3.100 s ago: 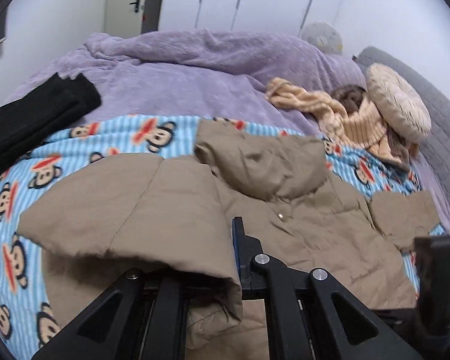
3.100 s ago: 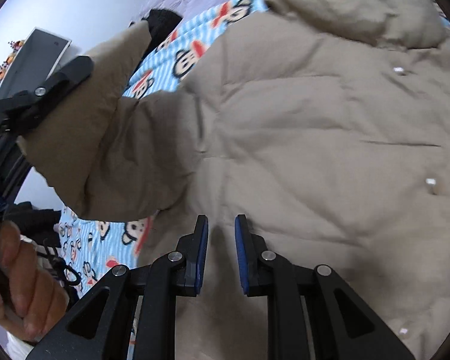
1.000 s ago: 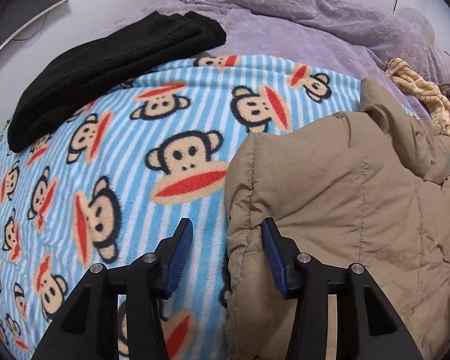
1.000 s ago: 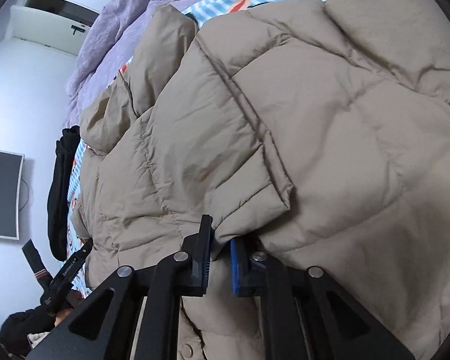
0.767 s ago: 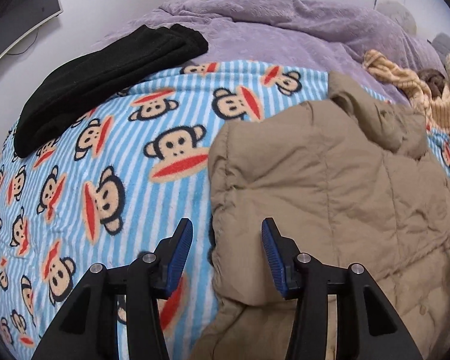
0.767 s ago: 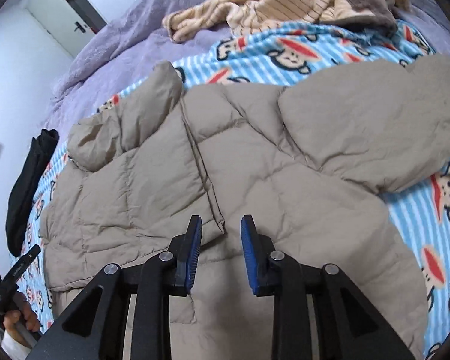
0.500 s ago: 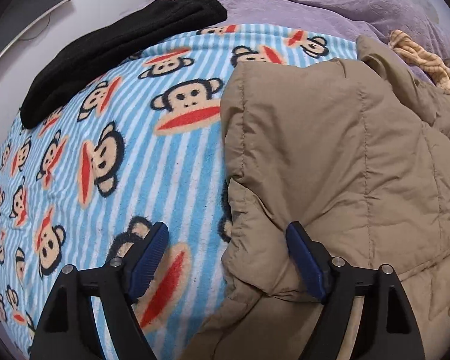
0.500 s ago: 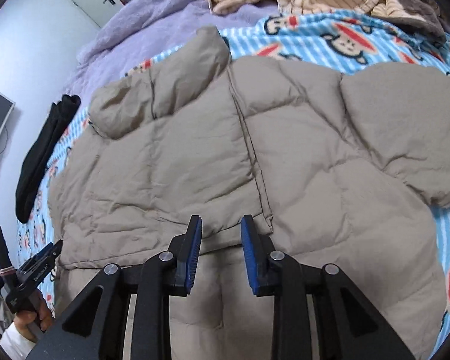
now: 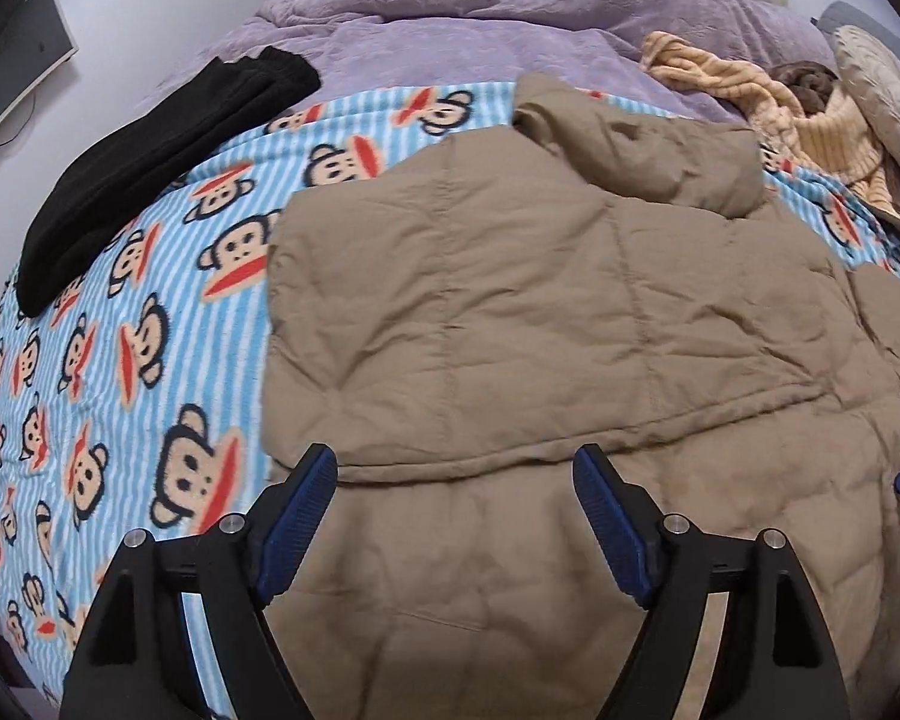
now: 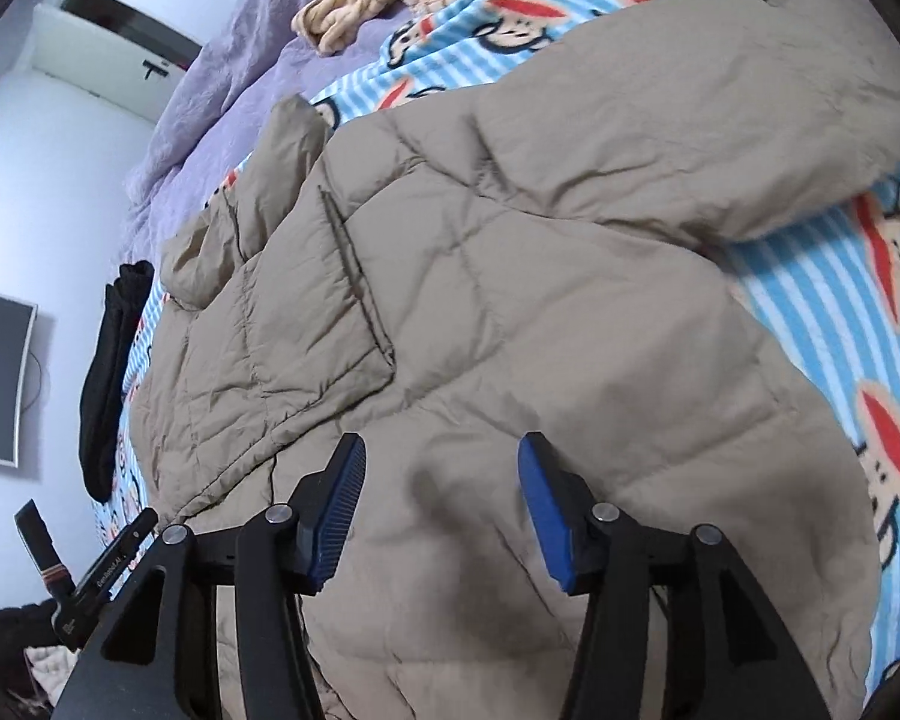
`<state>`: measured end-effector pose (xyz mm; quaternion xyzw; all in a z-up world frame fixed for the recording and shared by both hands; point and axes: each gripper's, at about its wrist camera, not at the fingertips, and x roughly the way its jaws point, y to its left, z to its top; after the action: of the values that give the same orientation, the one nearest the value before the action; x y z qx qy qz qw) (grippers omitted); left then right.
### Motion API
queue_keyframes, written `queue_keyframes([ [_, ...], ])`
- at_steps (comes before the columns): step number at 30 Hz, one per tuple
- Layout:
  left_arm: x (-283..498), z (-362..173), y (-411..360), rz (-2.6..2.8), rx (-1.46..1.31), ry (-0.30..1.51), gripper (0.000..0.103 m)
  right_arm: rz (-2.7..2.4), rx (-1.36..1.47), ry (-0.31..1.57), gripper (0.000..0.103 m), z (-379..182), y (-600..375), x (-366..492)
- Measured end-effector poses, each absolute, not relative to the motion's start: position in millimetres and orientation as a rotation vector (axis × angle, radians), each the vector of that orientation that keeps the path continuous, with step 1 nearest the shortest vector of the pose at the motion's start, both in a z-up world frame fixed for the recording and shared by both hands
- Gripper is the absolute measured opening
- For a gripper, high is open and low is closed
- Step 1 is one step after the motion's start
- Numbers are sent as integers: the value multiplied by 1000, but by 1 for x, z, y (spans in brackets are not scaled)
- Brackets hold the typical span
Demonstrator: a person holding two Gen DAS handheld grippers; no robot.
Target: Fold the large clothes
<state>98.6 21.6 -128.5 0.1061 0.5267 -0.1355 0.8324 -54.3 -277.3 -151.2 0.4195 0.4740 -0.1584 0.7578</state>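
Since a second ago, left gripper (image 9: 455, 501) and right gripper (image 10: 441, 489) fingers spread wide, empty; puffy tan quilted jacket (image 9: 540, 312) lies on monkey-print striped blanket (image 9: 150, 300), left sleeve fold released, right sleeve next.

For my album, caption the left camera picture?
Open left gripper above a half-folded tan puffer coat on a monkey blanket.

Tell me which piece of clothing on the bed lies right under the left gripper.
The tan puffer jacket, spread flat beneath the open left gripper. The folded black garment lies far left; the striped beige garment is bunched far right.
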Motion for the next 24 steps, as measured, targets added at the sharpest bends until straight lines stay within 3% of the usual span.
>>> queue_keyframes([
  [4, 78, -123, -16, -359, 229, 1113, 82, -387, 964, 1023, 63, -153, -291, -87],
  [5, 74, -123, -24, -370, 232, 1111, 89, -398, 983, 1017, 64, -153, -297, -96],
  [6, 70, -122, -32, -379, 235, 1112, 103, -408, 1001, 1008, 64, -153, -302, -104],
  [9, 58, -120, -57, -408, 251, 1104, 103, -445, 1034, 979, 64, -152, -321, -124],
  [11, 52, -118, -73, -423, 264, 1111, 103, -466, 1043, 960, 77, -150, -333, -137],
  [12, 50, -118, -80, -430, 267, 1117, 103, -475, 1047, 947, 80, -148, -340, -144],
  [21, 44, -132, -133, -432, 249, 1201, 103, -531, 1088, 895, 80, -143, -406, -180],
  [22, 43, -134, -136, -434, 248, 1210, 103, -536, 1093, 889, 84, -143, -415, -182],
  [23, 42, -135, -142, -434, 247, 1214, 103, -543, 1098, 881, 98, -143, -424, -183],
  [24, 40, -136, -148, -439, 245, 1215, 103, -549, 1102, 865, 103, -142, -435, -185],
])
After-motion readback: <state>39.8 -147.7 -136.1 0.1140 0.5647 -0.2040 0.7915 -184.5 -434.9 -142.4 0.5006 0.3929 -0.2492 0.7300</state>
